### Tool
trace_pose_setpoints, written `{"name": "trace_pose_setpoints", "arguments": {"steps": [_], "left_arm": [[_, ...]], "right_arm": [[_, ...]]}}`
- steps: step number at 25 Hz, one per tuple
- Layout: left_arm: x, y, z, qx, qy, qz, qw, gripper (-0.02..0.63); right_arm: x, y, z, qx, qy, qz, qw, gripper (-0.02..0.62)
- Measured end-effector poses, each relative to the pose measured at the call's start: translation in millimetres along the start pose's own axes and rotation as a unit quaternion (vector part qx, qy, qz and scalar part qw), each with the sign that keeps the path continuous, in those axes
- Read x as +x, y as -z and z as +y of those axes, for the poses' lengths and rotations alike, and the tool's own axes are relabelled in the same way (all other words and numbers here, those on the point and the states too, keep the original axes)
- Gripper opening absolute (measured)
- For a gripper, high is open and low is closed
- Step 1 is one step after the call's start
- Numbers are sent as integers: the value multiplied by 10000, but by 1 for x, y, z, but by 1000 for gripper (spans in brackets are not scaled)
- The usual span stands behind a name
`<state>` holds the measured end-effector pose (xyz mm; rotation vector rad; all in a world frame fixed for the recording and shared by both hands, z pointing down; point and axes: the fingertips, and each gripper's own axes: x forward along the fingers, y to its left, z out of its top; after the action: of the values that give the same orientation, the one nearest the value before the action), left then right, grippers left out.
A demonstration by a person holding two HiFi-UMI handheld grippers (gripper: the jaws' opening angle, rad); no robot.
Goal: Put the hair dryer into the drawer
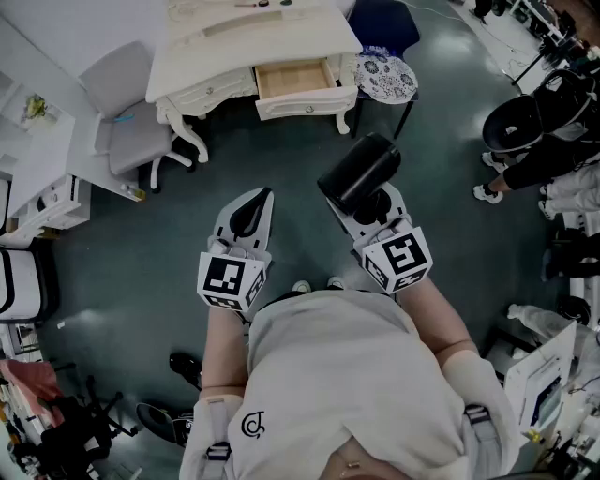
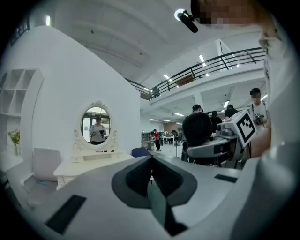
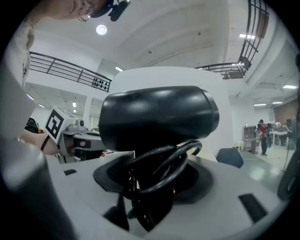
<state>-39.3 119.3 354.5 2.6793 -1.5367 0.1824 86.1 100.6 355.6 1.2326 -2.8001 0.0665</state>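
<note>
A black hair dryer (image 1: 361, 172) with its cord coiled round the handle is held out level, and my right gripper (image 1: 368, 204) is shut on the handle. In the right gripper view the dryer's barrel (image 3: 159, 117) fills the middle above the jaws of the right gripper (image 3: 150, 187). My left gripper (image 1: 251, 211) is beside it to the left, shut with nothing in it; its jaws meet in the left gripper view (image 2: 151, 164). The open wooden drawer (image 1: 295, 82) juts from a white dressing table (image 1: 216, 52) some way ahead across the floor.
A grey chair (image 1: 127, 141) stands left of the table, a patterned round stool (image 1: 386, 77) and a blue chair (image 1: 384, 21) to its right. An oval mirror (image 2: 97, 124) tops the table. People and dark chairs (image 1: 525, 127) are at the far right.
</note>
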Motion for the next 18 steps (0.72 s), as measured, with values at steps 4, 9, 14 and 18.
{"name": "trace_pose_setpoints", "arguments": {"steps": [4,9,14,18], "left_arm": [[-4,2,6,60,80,16,9999,14],[-7,7,16,75,158,50,9998,12],[-15,11,33,29,177,45,9998,14],[-19,15,48,19,222,60,9997,12]], "right_arm": [[5,1,5,-28,-24,30,10000,252],[13,4,12,-12,-32,81,10000,252],[25,4,23,-2,-23,64,10000,253],[37,6,28,86,87,104,9999,253]]}}
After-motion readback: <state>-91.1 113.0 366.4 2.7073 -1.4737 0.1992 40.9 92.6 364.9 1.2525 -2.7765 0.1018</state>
